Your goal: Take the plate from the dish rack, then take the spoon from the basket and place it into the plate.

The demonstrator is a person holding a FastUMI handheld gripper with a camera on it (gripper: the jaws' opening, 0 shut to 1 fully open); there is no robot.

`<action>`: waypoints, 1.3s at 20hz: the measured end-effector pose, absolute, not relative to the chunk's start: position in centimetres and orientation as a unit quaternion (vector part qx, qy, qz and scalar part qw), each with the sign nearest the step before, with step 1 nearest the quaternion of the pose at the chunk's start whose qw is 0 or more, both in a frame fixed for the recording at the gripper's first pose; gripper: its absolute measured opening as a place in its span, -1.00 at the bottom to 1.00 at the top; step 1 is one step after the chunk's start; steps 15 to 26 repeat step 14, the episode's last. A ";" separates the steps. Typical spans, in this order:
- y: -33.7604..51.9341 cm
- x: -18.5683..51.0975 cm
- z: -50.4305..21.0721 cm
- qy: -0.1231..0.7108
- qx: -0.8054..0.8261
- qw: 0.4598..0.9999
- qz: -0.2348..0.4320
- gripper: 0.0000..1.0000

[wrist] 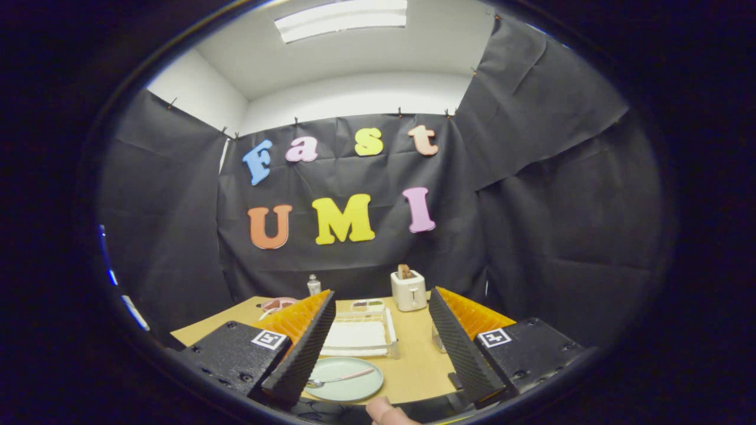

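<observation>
A pale green plate (345,379) lies flat on the wooden table (413,360), close in, between my fingers and nearer the left one. A spoon (339,379) with a light pinkish handle rests across the plate, bowl to the left. Just beyond the plate stands the white wire dish rack (360,336). My gripper (384,369) is held high above the table's near edge, open, with nothing between its fingers.
A white toaster (409,289) with toast in it stands at the back of the table. A small bottle (313,285) and a pinkish dish (277,304) sit back left. A small tray (367,306) lies behind the rack. A fingertip (387,411) shows below.
</observation>
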State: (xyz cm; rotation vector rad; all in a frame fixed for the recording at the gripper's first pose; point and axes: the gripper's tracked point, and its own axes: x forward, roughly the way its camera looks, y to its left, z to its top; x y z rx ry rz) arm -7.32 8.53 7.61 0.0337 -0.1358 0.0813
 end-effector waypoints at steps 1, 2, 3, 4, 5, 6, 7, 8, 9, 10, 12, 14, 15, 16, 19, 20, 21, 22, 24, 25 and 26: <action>8.2 -7.5 7.4 -0.068 0.010 0.997 0.036 1.00; 8.2 -7.5 7.3 -0.065 0.005 0.997 0.033 1.00; 8.2 -7.4 7.1 -0.062 0.002 0.998 0.032 1.00; 8.3 -7.2 6.8 -0.057 0.000 0.998 0.032 1.00; 8.5 -6.9 6.2 -0.049 -0.005 0.998 0.034 1.00; 8.8 -6.5 5.7 -0.041 -0.009 0.998 0.037 1.00; 9.0 -6.3 5.4 -0.035 -0.010 0.998 0.041 1.00; 9.2 -6.1 5.2 -0.030 -0.009 0.999 0.044 1.00; 9.4 -5.8 4.8 -0.024 -0.009 0.999 0.046 1.00; 9.5 -5.6 4.6 -0.018 -0.010 0.999 0.049 1.00; 9.7 -5.4 4.3 -0.012 -0.005 0.998 0.055 1.00; 9.4 -5.1 4.0 -0.009 -0.001 0.999 0.053 1.00; 9.4 -5.1 4.0 -0.009 -0.001 0.999 0.053 1.00; 9.4 -5.1 4.0 -0.009 -0.001 0.999 0.053 1.00; 9.4 -5.1 4.0 -0.009 -0.001 0.999 0.053 1.00; 9.4 -5.1 4.0 -0.009 -0.001 0.999 0.053 1.00; 9.4 -5.1 4.0 -0.009 -0.001 0.999 0.053 1.00; 9.4 -5.1 4.0 -0.009 -0.001 0.999 0.053 1.00; 9.4 -5.1 4.0 -0.009 -0.001 0.999 0.053 1.00; 9.4 -5.1 4.0 -0.009 -0.001 0.999 0.053 1.00; 9.4 -5.1 4.0 -0.009 -0.001 0.999 0.053 1.00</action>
